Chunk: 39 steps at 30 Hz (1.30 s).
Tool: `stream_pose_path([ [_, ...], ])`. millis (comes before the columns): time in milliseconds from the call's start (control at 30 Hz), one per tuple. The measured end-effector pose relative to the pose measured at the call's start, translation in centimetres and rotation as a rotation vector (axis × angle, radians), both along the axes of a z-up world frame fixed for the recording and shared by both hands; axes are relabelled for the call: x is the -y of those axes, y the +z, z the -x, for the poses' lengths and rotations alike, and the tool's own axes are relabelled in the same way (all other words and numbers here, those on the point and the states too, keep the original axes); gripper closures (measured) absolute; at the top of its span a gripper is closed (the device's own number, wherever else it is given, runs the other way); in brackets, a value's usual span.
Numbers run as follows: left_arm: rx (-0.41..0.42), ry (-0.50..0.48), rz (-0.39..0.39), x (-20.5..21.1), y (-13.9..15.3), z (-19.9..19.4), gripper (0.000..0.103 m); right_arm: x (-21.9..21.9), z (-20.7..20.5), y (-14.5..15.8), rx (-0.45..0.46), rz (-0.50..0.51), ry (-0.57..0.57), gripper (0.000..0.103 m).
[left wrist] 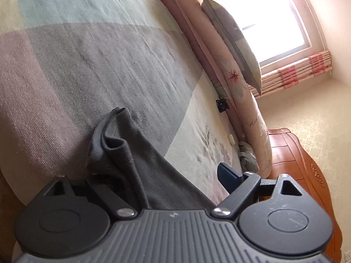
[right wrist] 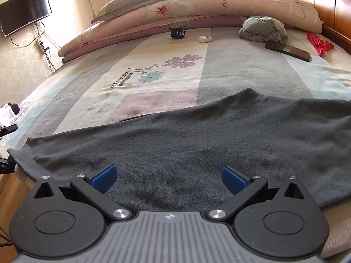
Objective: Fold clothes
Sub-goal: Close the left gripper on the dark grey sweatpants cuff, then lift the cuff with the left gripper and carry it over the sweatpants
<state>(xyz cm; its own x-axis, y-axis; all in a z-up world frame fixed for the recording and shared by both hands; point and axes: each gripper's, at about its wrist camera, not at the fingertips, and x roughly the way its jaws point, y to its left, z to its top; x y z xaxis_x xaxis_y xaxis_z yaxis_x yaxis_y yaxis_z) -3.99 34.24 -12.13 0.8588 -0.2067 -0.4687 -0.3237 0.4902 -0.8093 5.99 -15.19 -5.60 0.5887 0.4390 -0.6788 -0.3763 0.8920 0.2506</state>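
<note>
Left wrist view: the left tongs stand apart, a bunched corner of the dark grey garment rising between them (one blue pad shows, the other is hidden by cloth). The garment lies on the striped bedsheet.

Right wrist view: the right tongs are spread wide, holding nothing, low over the garment, which lies spread flat across the near edge of the bed. Farther off lie a phone, a hair clip and a folded quilt.
</note>
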Motion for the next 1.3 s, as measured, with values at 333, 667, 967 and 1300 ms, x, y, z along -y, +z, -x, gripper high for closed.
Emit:
stream_pose_path([
  [333,-0.032,0.049,-0.050,-1.1,-0.9,0.8,0.066,-0.3,-0.1,-0.3,-0.010,-0.004,0.016,0.000],
  [667,-0.068,0.101,-0.195,-0.4,-1.2,1.1,0.094,-1.3,0.2,0.1,-0.001,0.012,0.042,0.000],
  [967,-0.082,0.045,-0.412,1.1,0.3,0.6,0.097,-5.5,-1.7,1.9,-0.146,-0.196,0.194,0.000],
  [1300,0.002,0.008,-0.452,0.8,0.8,1.9,0.098,-18.6,-5.1,0.9,-0.507,-0.484,0.412,0.000],
])
